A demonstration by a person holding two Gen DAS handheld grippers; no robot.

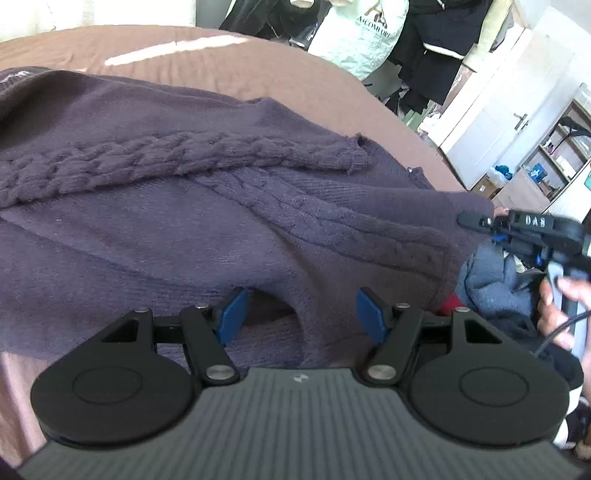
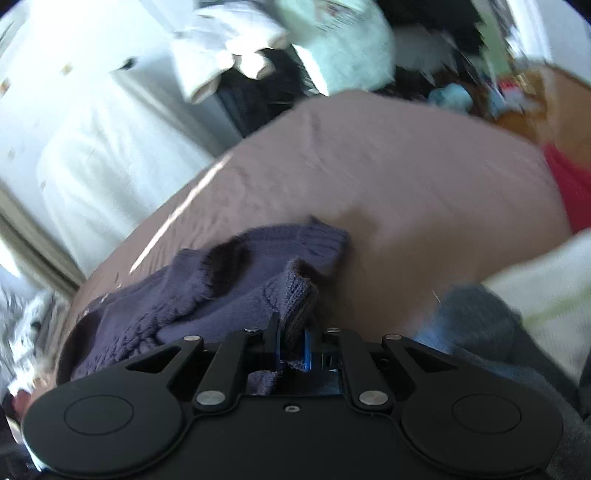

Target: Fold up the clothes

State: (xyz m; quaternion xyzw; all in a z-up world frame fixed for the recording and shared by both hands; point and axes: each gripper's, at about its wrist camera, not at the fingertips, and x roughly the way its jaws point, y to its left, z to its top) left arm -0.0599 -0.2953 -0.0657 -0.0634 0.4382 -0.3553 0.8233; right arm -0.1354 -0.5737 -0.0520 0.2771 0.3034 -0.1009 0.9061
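A purple cable-knit sweater (image 1: 184, 221) lies spread over the brown bed cover (image 1: 258, 62), with one part folded across its body. My left gripper (image 1: 301, 314) hovers at the sweater's near edge. Its blue pads (image 1: 232, 317) stand wide apart, fabric lies between and under them, and nothing is pinched. In the left wrist view my right gripper (image 1: 465, 219) grips the sweater's right corner, held by a hand (image 1: 561, 302). The right wrist view shows that gripper (image 2: 293, 347) shut on a fold of the sweater (image 2: 221, 280), lifted a little off the bed cover (image 2: 406, 184).
A blue-grey garment (image 1: 491, 280) and something red (image 1: 448, 301) lie at the bed's right edge. A white door (image 1: 506, 110), shelves and hanging dark clothes with a pale bag (image 1: 362, 33) stand beyond the bed. A red cloth (image 2: 569, 184) and a cream garment (image 2: 546, 291) sit to the right.
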